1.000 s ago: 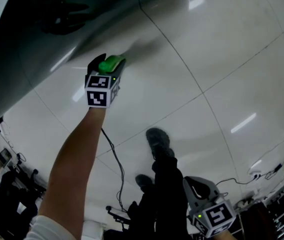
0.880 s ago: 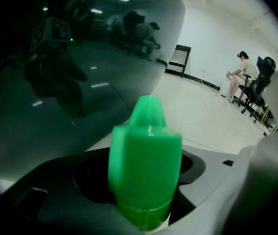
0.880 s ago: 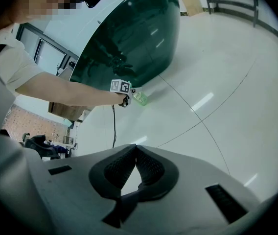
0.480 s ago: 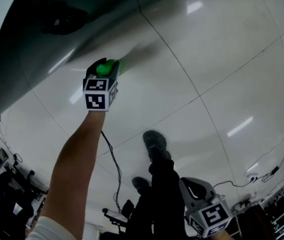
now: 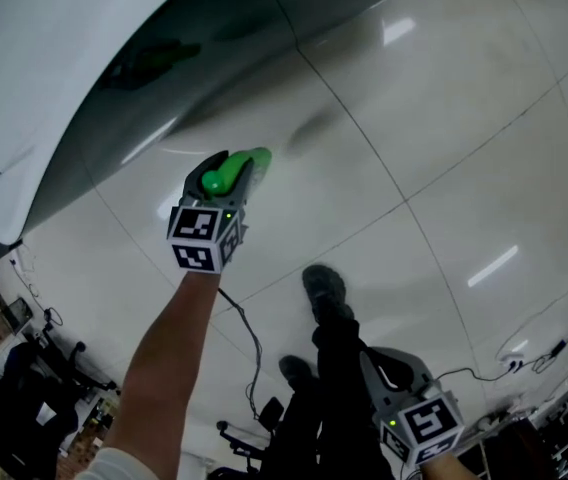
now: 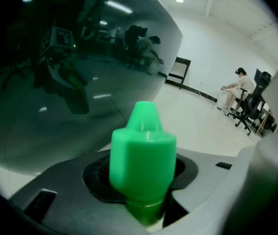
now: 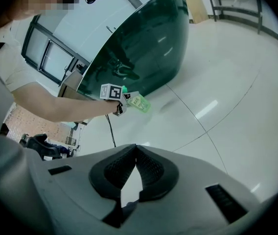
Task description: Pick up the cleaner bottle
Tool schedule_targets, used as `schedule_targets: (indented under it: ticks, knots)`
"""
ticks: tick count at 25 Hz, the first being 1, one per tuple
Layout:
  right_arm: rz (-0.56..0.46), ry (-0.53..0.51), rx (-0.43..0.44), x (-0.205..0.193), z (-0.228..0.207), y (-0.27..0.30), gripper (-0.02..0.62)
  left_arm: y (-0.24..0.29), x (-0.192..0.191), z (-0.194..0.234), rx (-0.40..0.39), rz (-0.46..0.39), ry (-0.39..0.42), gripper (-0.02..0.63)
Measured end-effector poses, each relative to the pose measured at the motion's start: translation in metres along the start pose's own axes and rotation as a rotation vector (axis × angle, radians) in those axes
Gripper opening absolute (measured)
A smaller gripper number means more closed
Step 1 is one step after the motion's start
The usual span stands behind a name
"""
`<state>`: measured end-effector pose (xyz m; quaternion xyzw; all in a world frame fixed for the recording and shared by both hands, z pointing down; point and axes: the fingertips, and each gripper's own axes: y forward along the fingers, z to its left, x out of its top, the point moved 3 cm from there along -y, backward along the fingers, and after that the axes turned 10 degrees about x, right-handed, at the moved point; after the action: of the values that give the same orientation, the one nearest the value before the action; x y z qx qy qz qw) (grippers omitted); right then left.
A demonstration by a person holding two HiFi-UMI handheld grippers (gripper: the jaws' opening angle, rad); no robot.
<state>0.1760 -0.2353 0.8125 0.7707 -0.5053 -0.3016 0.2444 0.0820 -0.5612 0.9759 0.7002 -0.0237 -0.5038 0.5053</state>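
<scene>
The cleaner bottle [image 5: 219,176] has a bright green cap and a pale green body with a label. My left gripper [image 5: 242,168] is shut on it and holds it in the air above the glossy white floor, at the end of a bare forearm. In the left gripper view the green cap [image 6: 143,153] fills the middle, pinched at the neck between the dark pads. The right gripper view shows the bottle [image 7: 140,103] hanging tilted from the left gripper [image 7: 122,101]. My right gripper [image 5: 394,363] sits low at the bottom right, its pads [image 7: 151,168] touching with nothing between them.
A large curved body with a dark green glossy panel [image 5: 144,58] rises just beyond the bottle. The person's legs and shoes [image 5: 324,293] and a black cable [image 5: 249,338] are below. Office chairs [image 5: 24,388] stand at the lower left. A seated person [image 6: 242,82] is far off.
The left gripper has lifted with the bottle in its jaws, away from the floor and toward the camera; the bottle's shadow now lies apart from it. The right gripper has hardly moved.
</scene>
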Motion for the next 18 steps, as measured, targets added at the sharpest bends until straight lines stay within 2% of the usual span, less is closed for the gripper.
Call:
schedule_targets:
  ticks: [9,13,18]
  knots:
    - [-0.033,-0.123,0.024,0.038,0.032,-0.02,0.009,-0.088,0.047,-0.007,-0.005,-0.05,-0.035,0.179]
    - [-0.041,-0.152,0.02,0.04,0.038,-0.03,0.009,-0.123,0.062,-0.007,0.008,-0.099,-0.035,0.179]
    - [-0.009,-0.187,0.032,0.03,0.056,-0.033,0.009,-0.17,0.075,0.001,0.046,-0.156,-0.088,0.178]
